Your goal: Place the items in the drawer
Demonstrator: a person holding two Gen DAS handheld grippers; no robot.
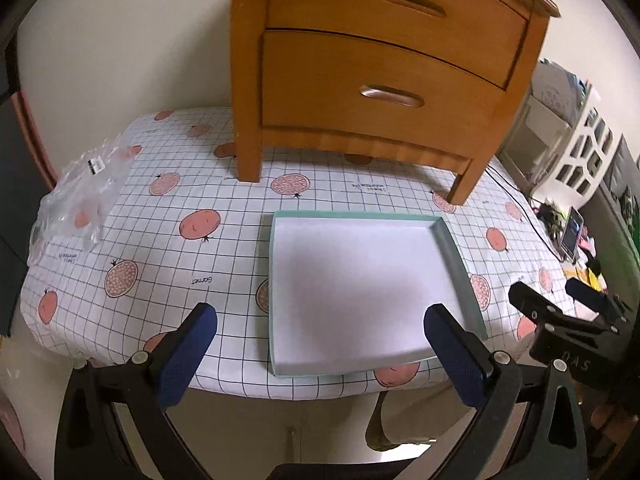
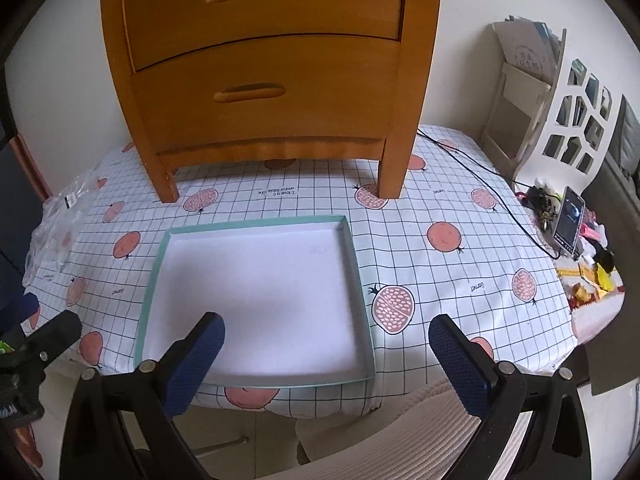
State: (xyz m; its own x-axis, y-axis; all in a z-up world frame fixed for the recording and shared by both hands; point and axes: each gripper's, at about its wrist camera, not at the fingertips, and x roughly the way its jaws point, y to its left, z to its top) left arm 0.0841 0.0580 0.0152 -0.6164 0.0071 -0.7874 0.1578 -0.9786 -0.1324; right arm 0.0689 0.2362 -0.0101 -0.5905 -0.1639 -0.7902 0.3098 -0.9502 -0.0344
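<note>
A wooden nightstand [image 1: 360, 120] [image 2: 264, 128] stands at the back of the table, with its upper drawer [image 1: 400, 28] [image 2: 260, 16] and lower drawer [image 1: 380, 92] [image 2: 260, 92] both shut. In front of it lies a shallow teal box [image 1: 456, 256] [image 2: 354, 268] with a white, empty inside. My left gripper [image 1: 320, 320] hovers open over the box's near edge, holding nothing. My right gripper [image 2: 326, 324] is open too, above the box's near right corner, and is also empty. Each gripper shows at the edge of the other's view: right gripper [image 1: 554, 294], left gripper [image 2: 40, 316].
Crumpled clear plastic bags [image 1: 80, 192] [image 2: 56, 216] lie at the table's left edge. A black cable [image 2: 480, 176] runs along the right side to a phone [image 2: 568, 220] among clutter. A white shelf [image 2: 576, 112] stands at the right. A chequered fruit-print cloth [image 1: 168, 248] covers the table.
</note>
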